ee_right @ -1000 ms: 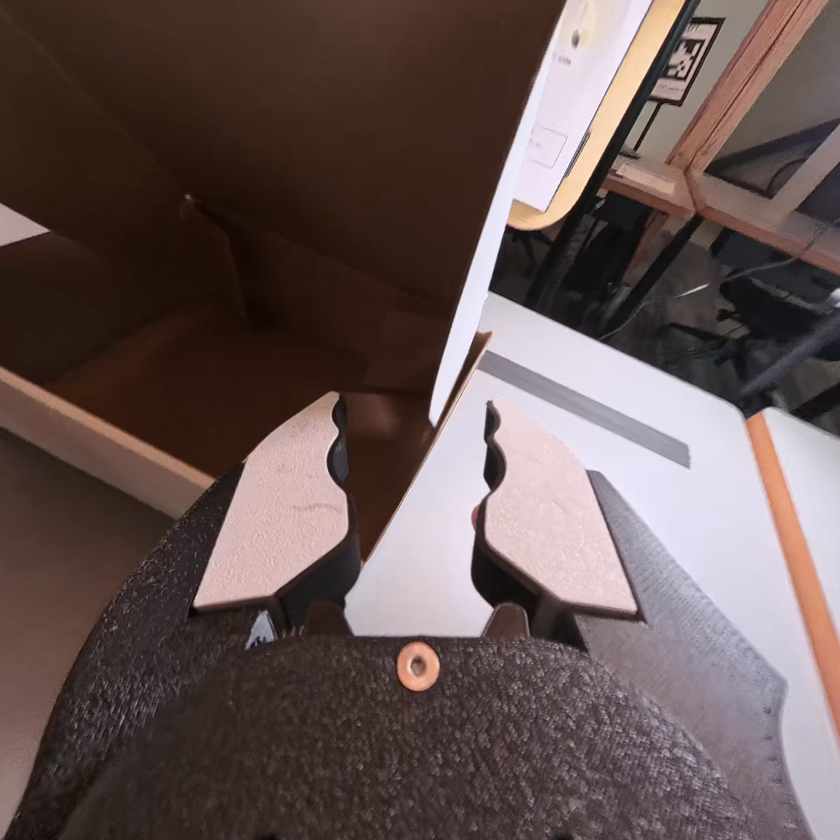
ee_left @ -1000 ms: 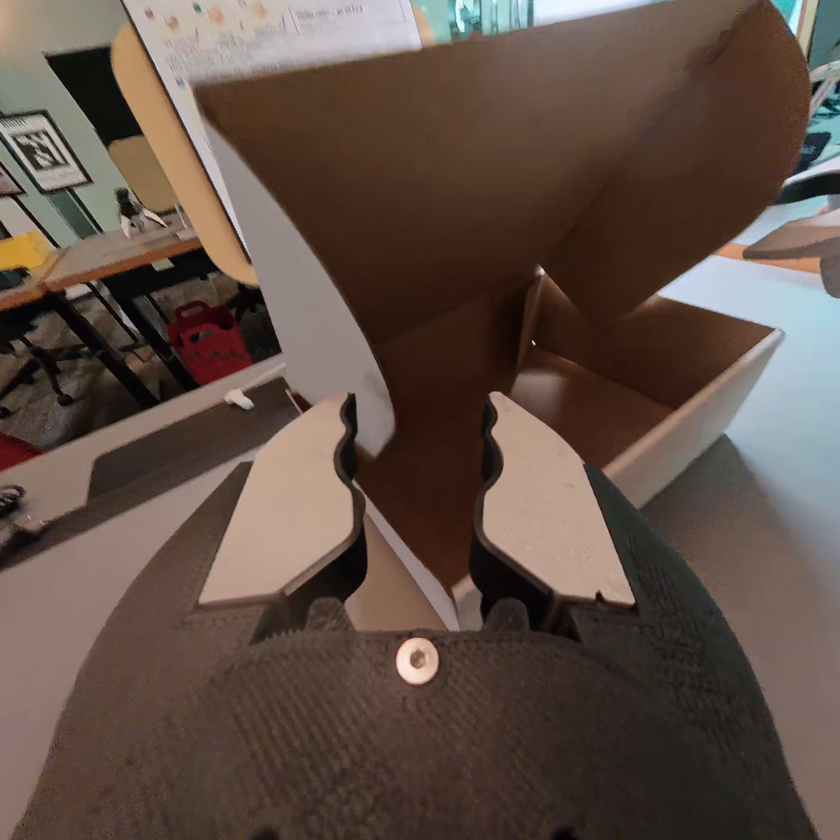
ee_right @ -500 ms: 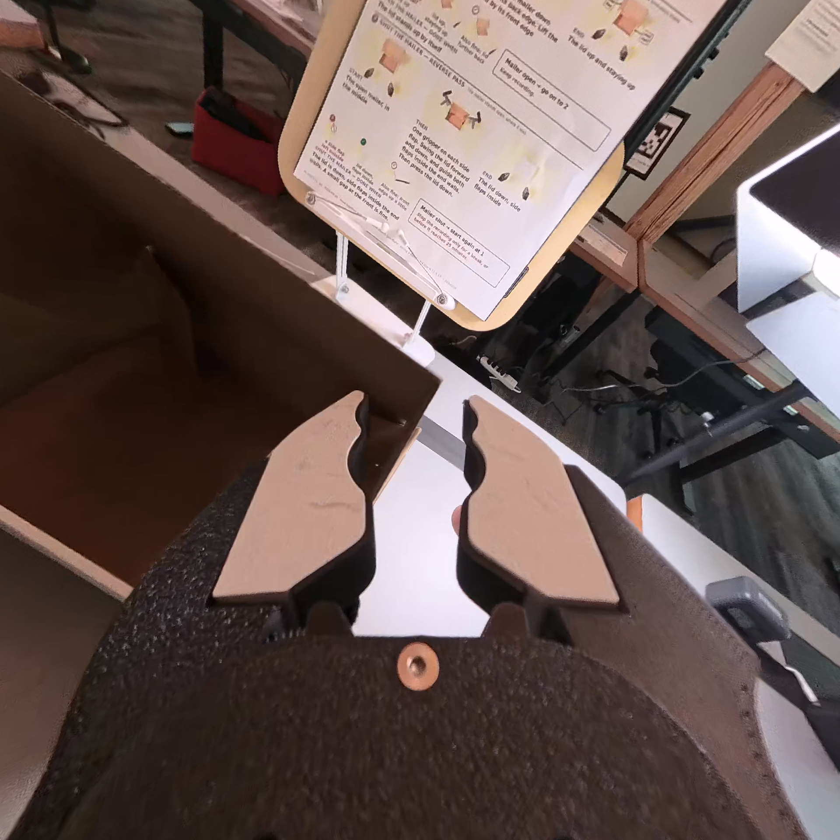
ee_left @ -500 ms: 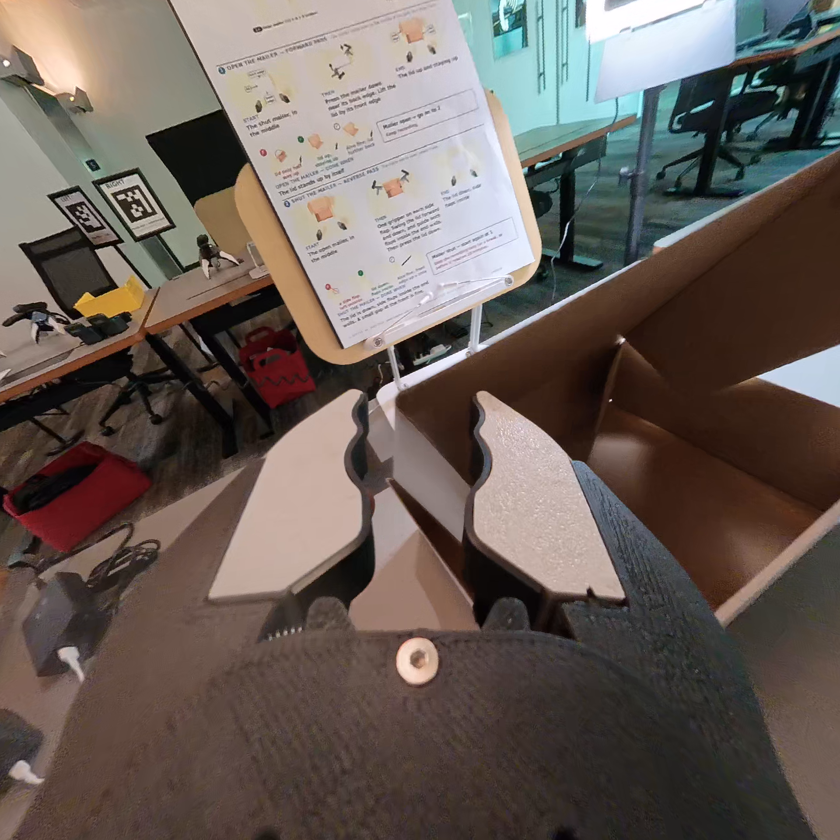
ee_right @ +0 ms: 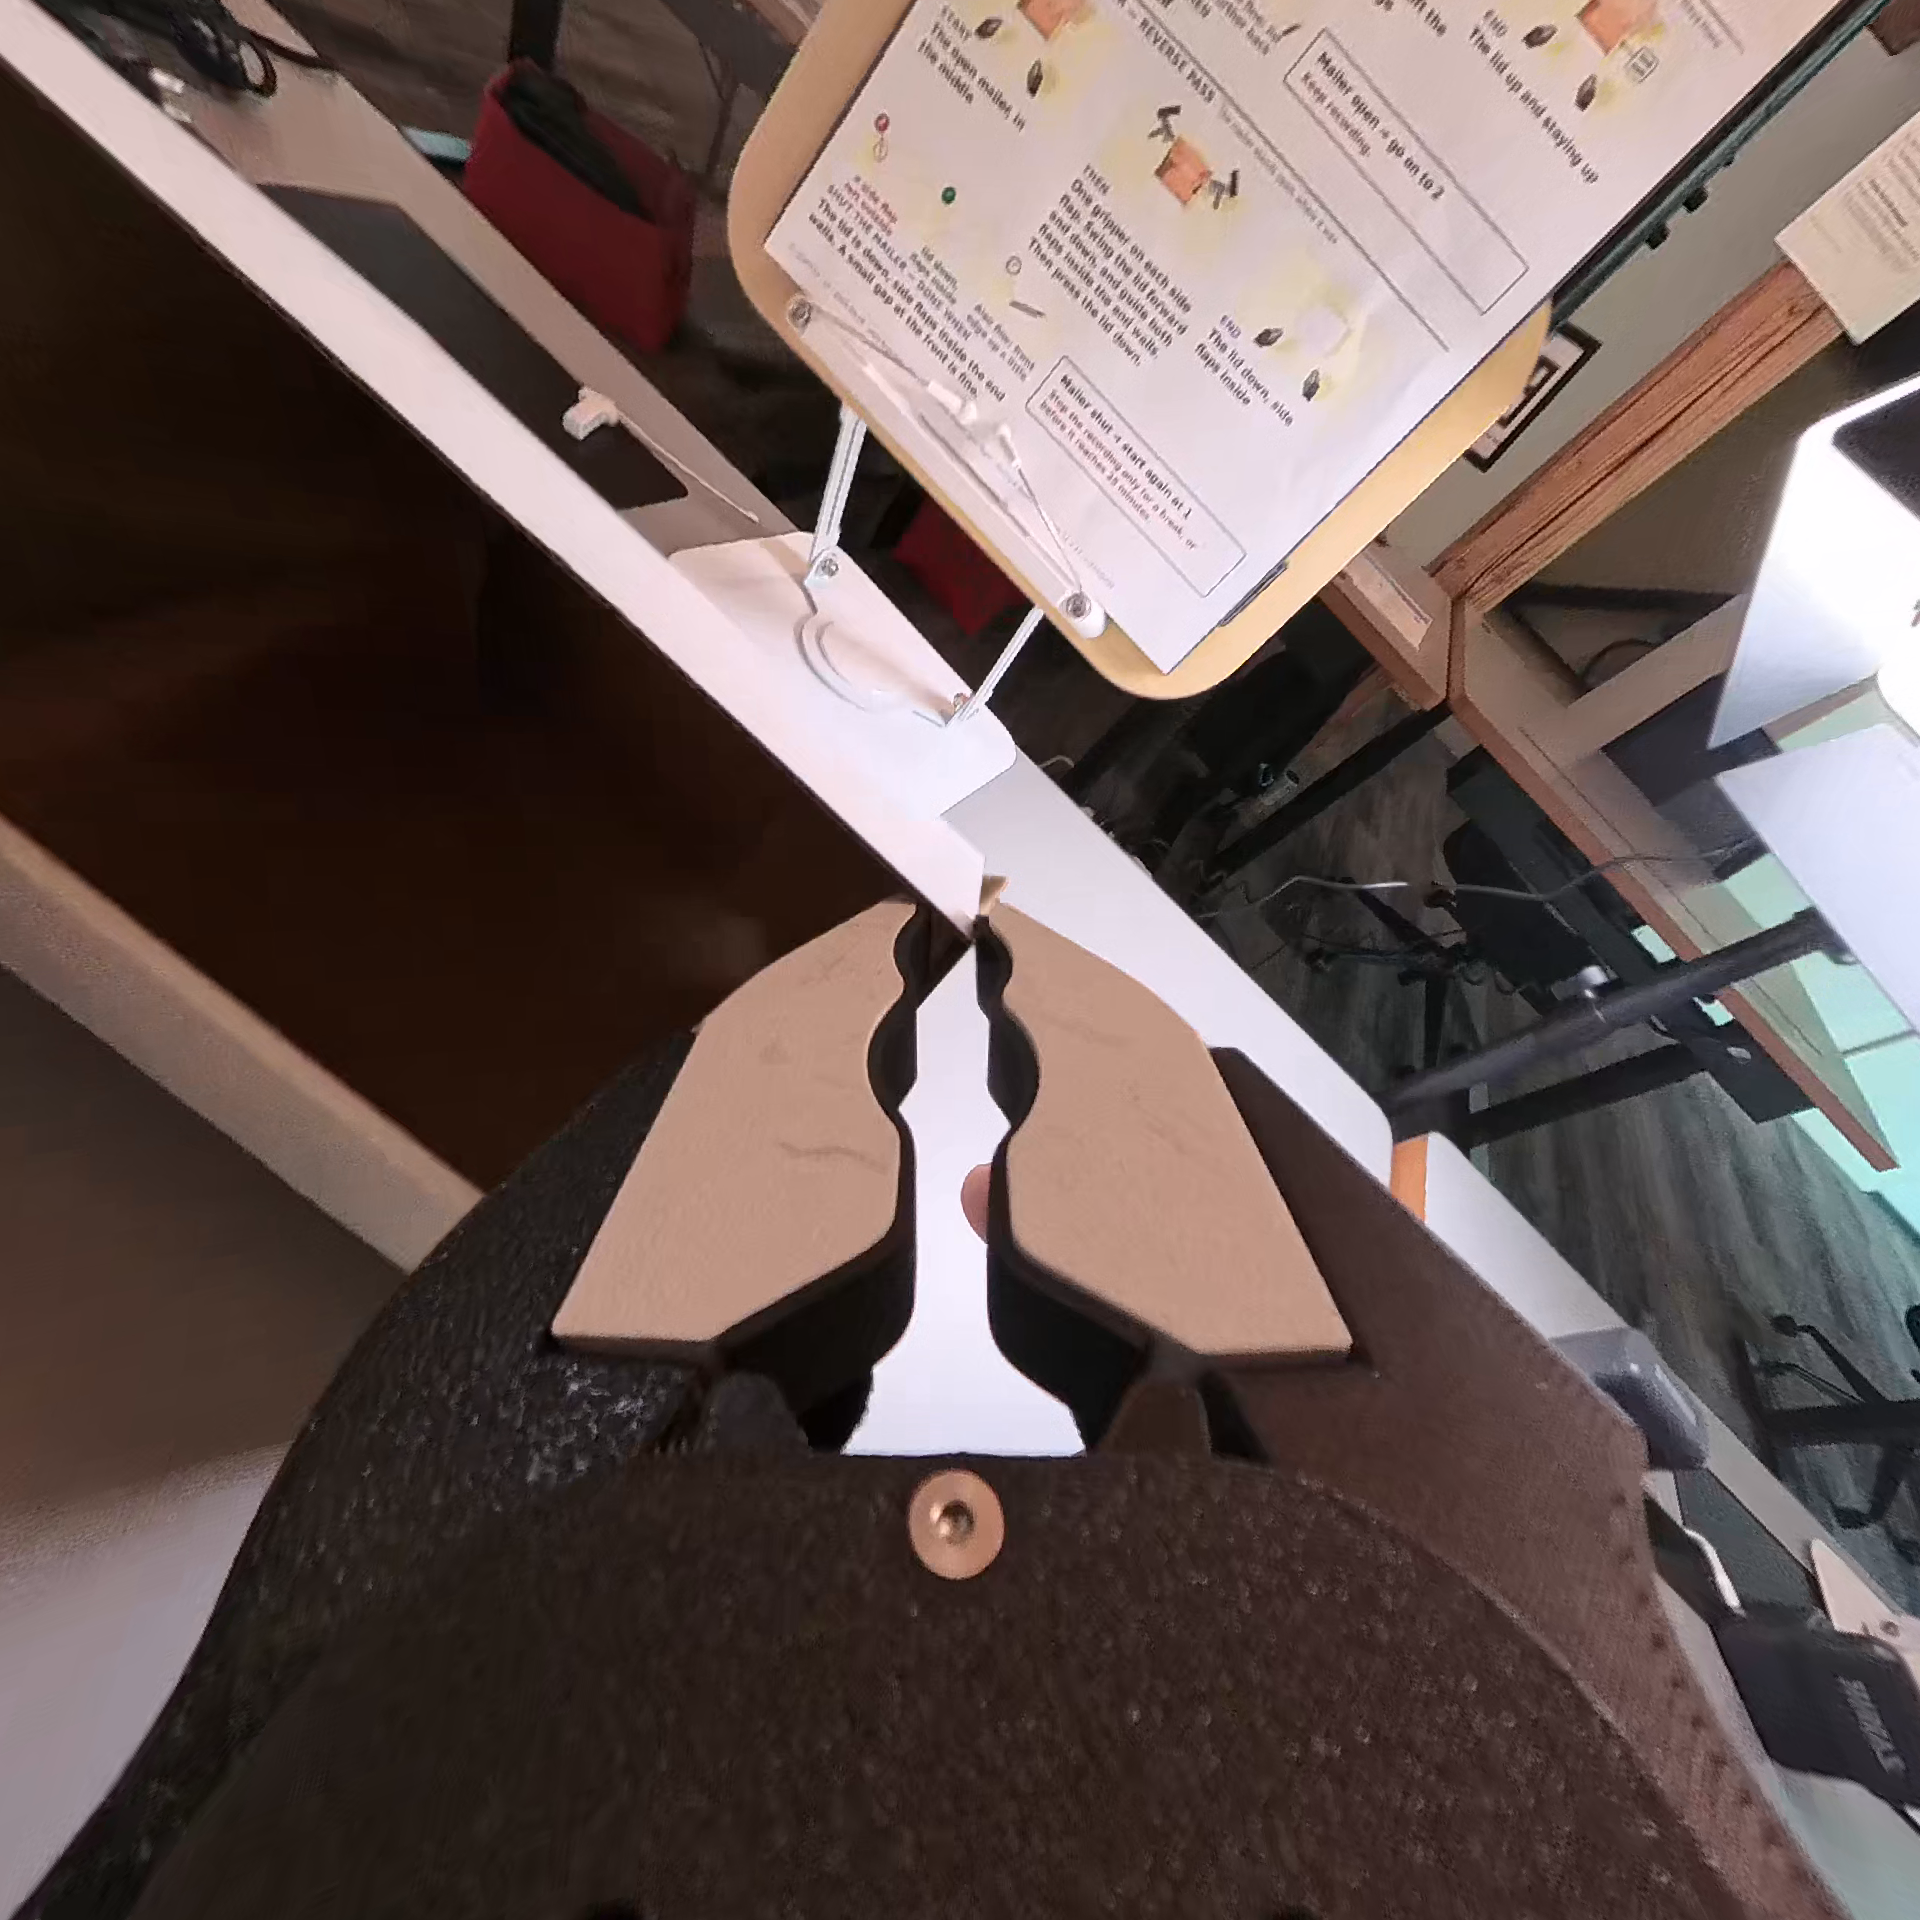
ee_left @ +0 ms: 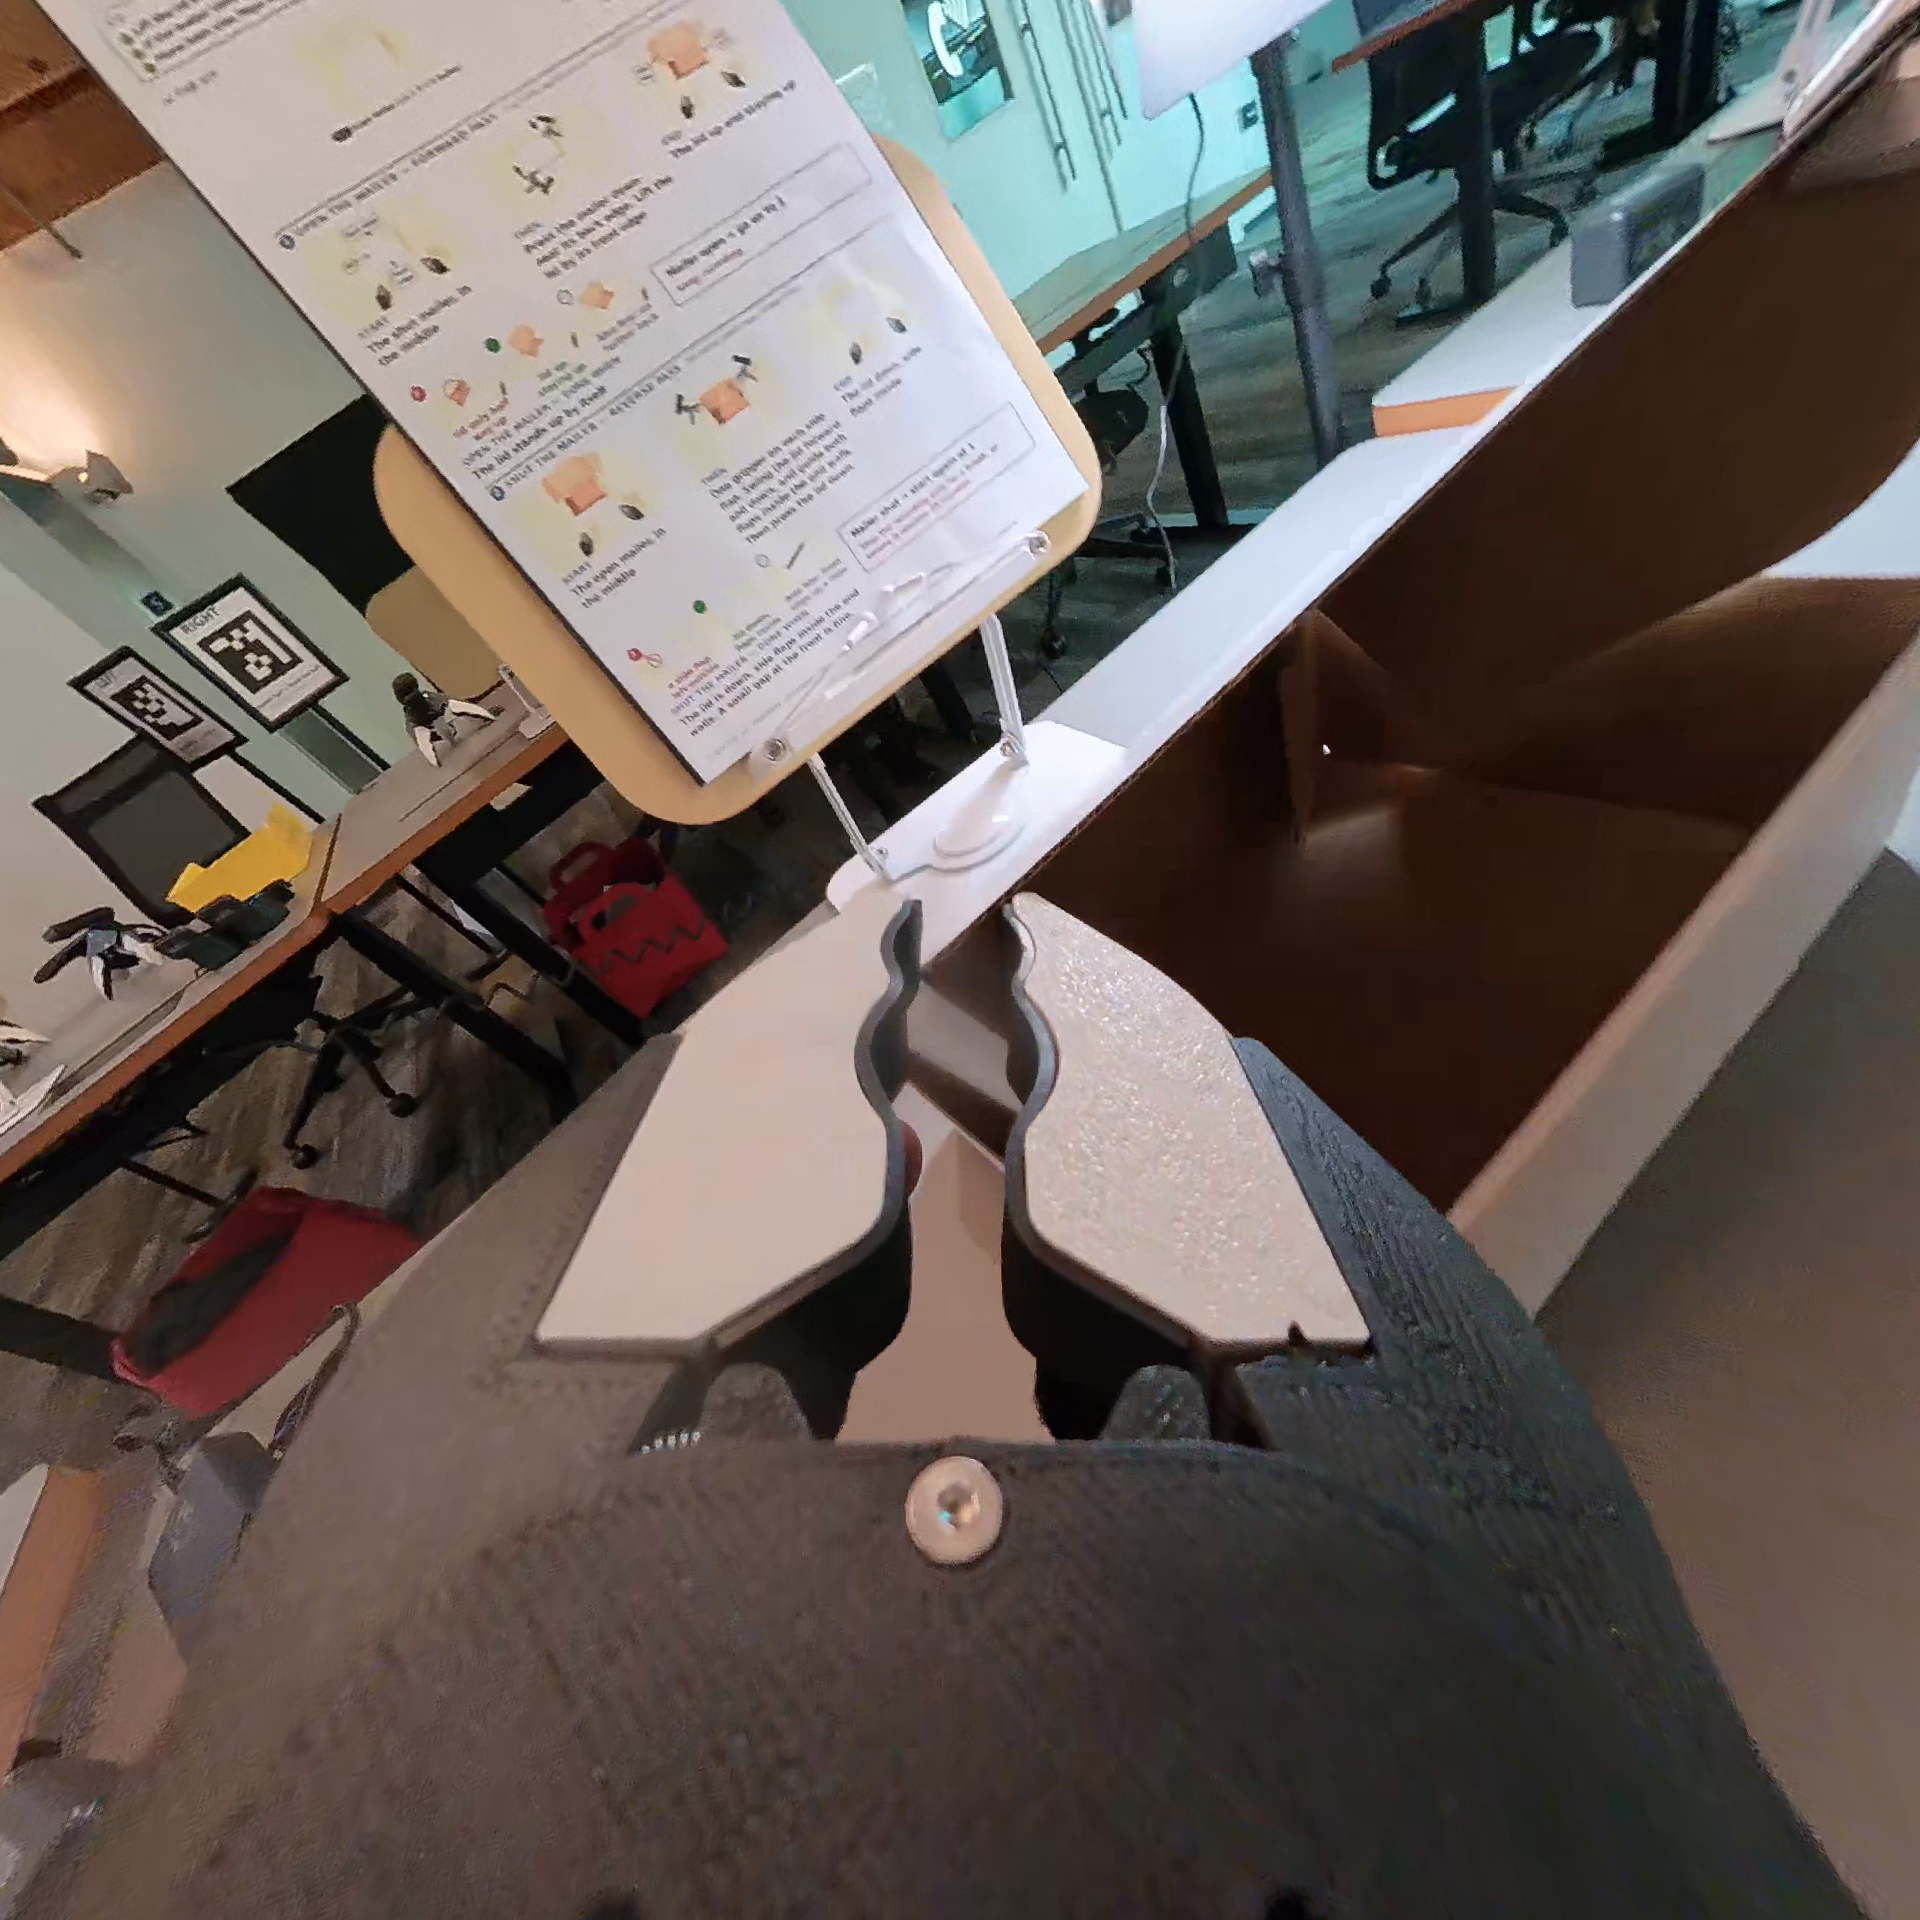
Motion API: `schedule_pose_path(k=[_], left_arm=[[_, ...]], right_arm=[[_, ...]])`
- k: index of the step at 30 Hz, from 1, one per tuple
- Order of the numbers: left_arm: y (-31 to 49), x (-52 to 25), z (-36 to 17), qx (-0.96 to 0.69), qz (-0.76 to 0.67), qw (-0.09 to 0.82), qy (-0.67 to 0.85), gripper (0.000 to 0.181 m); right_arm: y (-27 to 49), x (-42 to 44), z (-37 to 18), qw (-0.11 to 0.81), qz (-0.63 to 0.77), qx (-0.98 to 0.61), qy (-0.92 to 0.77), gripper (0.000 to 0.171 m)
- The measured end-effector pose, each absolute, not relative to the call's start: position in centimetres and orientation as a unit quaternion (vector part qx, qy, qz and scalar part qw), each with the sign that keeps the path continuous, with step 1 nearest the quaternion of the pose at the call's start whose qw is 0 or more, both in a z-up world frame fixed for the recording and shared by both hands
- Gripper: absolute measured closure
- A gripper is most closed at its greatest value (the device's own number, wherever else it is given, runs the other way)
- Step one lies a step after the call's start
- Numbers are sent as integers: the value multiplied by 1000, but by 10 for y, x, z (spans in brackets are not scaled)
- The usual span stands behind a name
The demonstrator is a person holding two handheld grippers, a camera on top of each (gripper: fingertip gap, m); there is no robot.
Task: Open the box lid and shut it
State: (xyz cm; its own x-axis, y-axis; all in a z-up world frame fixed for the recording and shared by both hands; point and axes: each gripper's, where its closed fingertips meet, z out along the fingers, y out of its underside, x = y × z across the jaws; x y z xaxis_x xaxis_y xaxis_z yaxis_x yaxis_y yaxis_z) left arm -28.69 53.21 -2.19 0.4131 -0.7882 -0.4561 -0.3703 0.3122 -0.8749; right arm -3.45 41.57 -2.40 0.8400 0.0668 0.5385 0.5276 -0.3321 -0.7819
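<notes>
Both grippers, left (ee_left: 961,925) and right (ee_right: 951,925), fingers nearly closed on corners of empty box (ee_left: 1455,935)

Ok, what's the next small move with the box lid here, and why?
Probably swing the lid forward and down with both grippers. It hangs tilted above the open box, the right gripper pinches one corner of it, and the left gripper straddles its other end.

Open office or lab. Rows of desks (ee_left: 447,821) with swivel chairs (ee_left: 1455,135). Instruction sheet (ee_left: 665,343) propped on a stand; marker signs (ee_left: 249,649) by the wall.
</notes>
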Motion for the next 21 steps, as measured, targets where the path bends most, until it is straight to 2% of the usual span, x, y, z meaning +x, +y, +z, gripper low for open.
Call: schedule_pose_path(k=[7,12,16,21], left_arm=[[513,-295,-82,-562,-150,595,555,166],[508,-299,-115,-562,-141,581,572,162],[499,-299,-98,-559,-187,557,585,157],[500,-294,-56,-567,-234,530,586,149]], right_arm=[[397,-42,-82,523,-235,-792,-209,160],[392,-45,-108,543,-218,-786,-197,162],[387,-47,-112,494,-205,-808,-247,157],[390,-57,-73,478,-182,-806,-297,142]])
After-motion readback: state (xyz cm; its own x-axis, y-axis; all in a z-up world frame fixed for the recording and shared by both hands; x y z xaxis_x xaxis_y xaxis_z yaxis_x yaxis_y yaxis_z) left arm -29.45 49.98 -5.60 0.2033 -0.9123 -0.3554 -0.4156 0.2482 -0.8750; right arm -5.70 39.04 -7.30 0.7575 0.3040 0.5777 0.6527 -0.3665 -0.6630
